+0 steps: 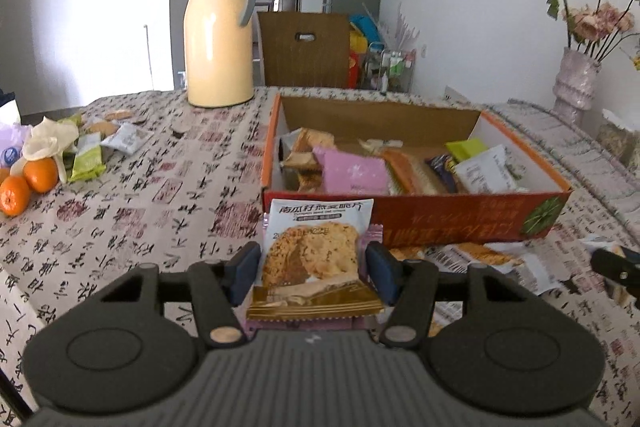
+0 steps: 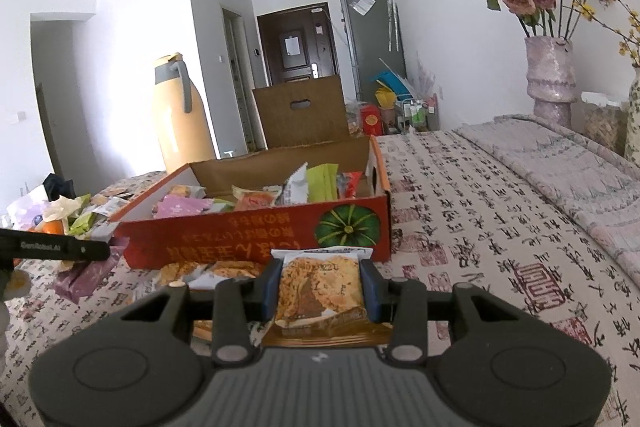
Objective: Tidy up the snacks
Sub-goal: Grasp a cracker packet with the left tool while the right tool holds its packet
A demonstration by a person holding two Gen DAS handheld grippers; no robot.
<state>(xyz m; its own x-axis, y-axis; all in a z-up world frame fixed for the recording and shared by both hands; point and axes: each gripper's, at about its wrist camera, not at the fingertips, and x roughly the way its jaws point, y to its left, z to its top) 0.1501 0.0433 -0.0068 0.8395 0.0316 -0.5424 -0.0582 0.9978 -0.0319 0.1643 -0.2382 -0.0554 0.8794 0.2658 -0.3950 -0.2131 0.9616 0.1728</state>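
Left gripper (image 1: 312, 273): blue pads clamp a stacked cracker packet (image 1: 314, 251) and pink packet (image 1: 374, 239). Right gripper (image 2: 320, 287): pads pinch another cracker packet (image 2: 318, 291), before the orange snack box (image 2: 256, 227).

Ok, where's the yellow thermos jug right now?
In the left wrist view the thermos jug stands upright on the table's far left, beyond the orange snack box's left corner.

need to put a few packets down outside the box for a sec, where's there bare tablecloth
Bare cloth lies between the cream thermos jug, the orange cardboard snack box and the tangerine-and-wrapper pile. A wider bare stretch runs from the box's pumpkin-printed end toward the pink vase. Crowded: loose cracker packets in front of the box, and the box's near half.
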